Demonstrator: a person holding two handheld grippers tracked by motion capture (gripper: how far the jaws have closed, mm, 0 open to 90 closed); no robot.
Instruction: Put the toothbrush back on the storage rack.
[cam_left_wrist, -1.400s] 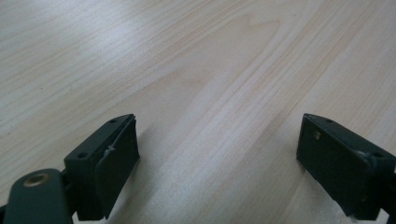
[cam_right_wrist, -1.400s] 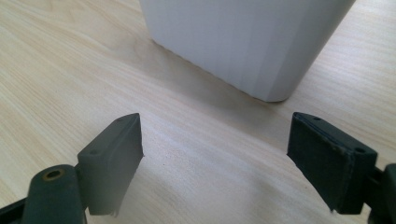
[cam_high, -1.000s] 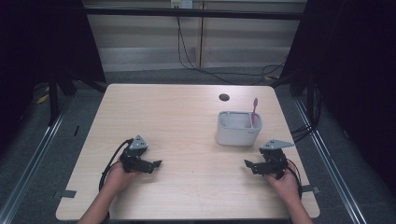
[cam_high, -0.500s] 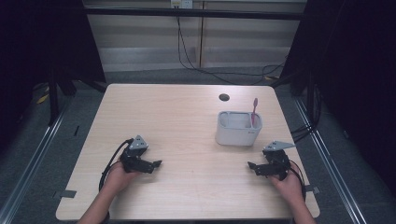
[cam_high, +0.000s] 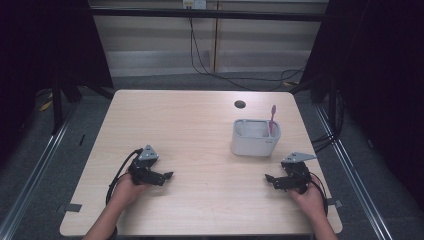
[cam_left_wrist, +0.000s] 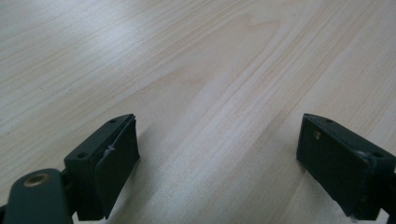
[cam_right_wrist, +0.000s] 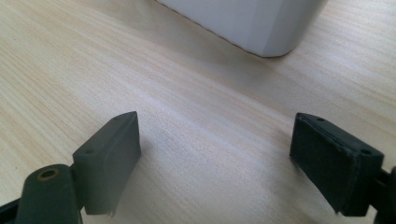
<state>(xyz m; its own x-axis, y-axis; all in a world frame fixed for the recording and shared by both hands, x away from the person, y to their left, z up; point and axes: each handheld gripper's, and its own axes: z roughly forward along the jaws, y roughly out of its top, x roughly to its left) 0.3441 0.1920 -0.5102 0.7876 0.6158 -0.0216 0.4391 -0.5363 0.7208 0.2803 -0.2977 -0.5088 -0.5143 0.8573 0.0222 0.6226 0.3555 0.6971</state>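
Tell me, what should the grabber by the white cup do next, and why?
Probably the right gripper should ease forward toward the white holder. Its jaws stand wide open with nothing between them, and the holder, with a pink toothbrush standing upright in it, sits just ahead of it on the table. The left gripper is open too, but lies far from the holder.

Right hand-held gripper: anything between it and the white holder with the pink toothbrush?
Nothing visible. The right hand-held gripper sits low over the table, jaws open, and bare wood lies between it and the white holder. The pink toothbrush stands in the holder's right side.
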